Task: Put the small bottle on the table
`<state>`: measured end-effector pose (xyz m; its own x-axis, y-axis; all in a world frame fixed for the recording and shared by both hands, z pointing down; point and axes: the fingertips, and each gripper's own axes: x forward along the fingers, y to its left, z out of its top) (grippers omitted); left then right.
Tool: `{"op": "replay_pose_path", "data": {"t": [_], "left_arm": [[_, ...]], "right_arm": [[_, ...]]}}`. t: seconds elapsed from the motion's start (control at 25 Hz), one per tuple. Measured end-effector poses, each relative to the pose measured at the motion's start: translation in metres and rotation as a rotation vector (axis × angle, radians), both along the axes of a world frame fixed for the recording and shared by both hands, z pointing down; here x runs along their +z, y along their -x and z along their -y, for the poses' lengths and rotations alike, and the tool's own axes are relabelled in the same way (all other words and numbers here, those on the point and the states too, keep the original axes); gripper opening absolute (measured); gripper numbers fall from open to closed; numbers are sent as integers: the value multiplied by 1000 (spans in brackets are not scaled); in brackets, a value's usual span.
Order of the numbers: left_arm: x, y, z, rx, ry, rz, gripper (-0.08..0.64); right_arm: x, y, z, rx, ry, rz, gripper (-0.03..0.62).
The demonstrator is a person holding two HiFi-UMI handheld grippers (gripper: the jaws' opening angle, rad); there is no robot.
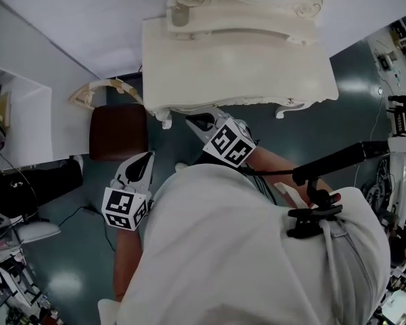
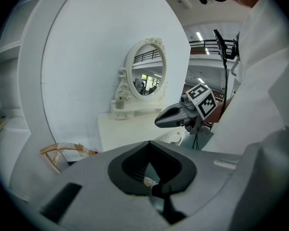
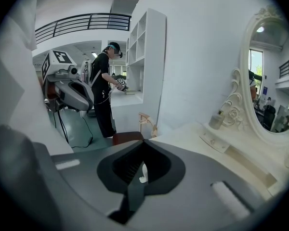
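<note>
The small bottle (image 1: 180, 15) stands on the raised ledge of the cream dressing table (image 1: 257, 66), beside the oval mirror's frame; it also shows in the left gripper view (image 2: 119, 103) and the right gripper view (image 3: 216, 120). Both grippers hang in front of the table, well short of the bottle. My left gripper (image 1: 146, 158) is shut and holds nothing, its jaw tips together (image 2: 150, 143). My right gripper (image 1: 193, 122) sits near the table's front edge, also shut and empty (image 3: 143, 142). Each gripper shows in the other's view: the right gripper (image 2: 160, 121) and the left gripper (image 3: 84, 100).
A dark red stool (image 1: 118, 132) stands left of the table, with a curved wooden piece (image 1: 98, 89) behind it. A white shelf unit (image 3: 145, 57) stands against the wall; another person (image 3: 105, 90) stands at it. A boom arm (image 1: 328, 162) crosses at the right.
</note>
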<state>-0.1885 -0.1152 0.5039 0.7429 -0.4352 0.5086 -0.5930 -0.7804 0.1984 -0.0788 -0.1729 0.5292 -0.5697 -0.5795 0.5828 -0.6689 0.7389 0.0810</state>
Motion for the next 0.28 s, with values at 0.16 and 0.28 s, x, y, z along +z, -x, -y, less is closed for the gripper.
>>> {"op": "replay_pose_path", "data": {"t": [0.16,0.28], "left_arm": [[-4,-15,16,7,-2,4,3],[-5,-27,29,6,-4,7,3]], "right_arm": [[-1,-13,13,-1,2,4,0],[0,-24,24,-3,2,6,0]]}}
